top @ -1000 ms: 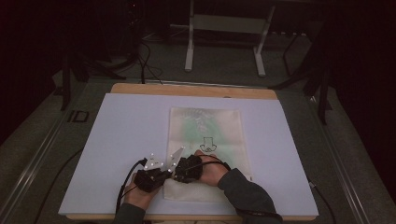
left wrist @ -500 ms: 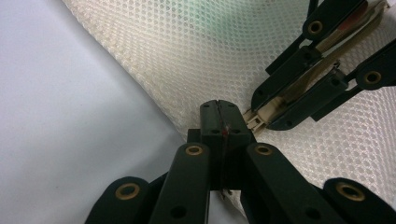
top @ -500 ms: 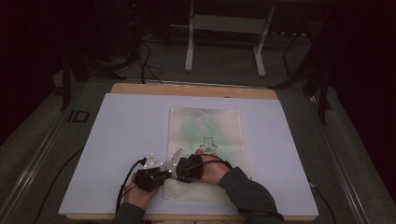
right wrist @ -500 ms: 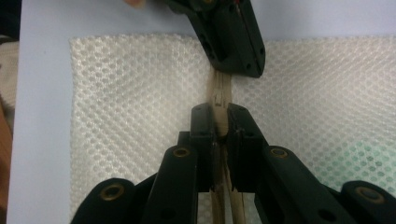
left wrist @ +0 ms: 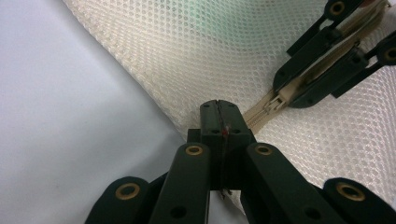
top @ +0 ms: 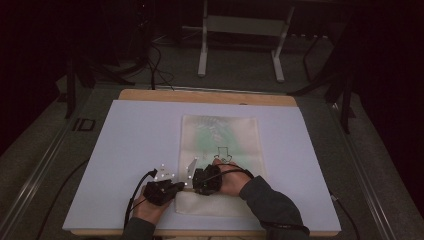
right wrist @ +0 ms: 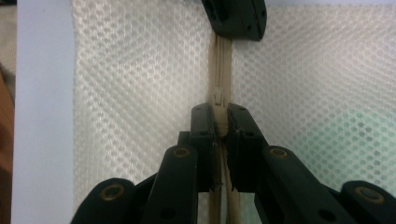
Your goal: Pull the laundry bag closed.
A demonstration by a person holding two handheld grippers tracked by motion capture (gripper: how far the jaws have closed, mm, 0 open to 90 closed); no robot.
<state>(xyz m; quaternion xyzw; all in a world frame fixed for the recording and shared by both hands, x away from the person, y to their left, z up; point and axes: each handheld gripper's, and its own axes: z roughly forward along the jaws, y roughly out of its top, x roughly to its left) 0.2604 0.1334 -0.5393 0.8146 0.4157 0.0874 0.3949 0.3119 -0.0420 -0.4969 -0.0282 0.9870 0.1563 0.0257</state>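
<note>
Mesh is the stuff of the cream zip bag [top: 220,150], which lies flat on the white table cover [top: 125,150] near the person's edge, its zip [right wrist: 219,70] running along the near end. The right gripper [right wrist: 219,122] has its jaws pinched on the zip pull [right wrist: 218,98], while the left gripper [left wrist: 218,112], jaws pressed together, clamps the bag's edge at the zip's end (a red speck shows between its pads). Judging by this, the zip-sliding step is in hand; next the right should draw the pull along the track while the left anchors the fabric.
</note>
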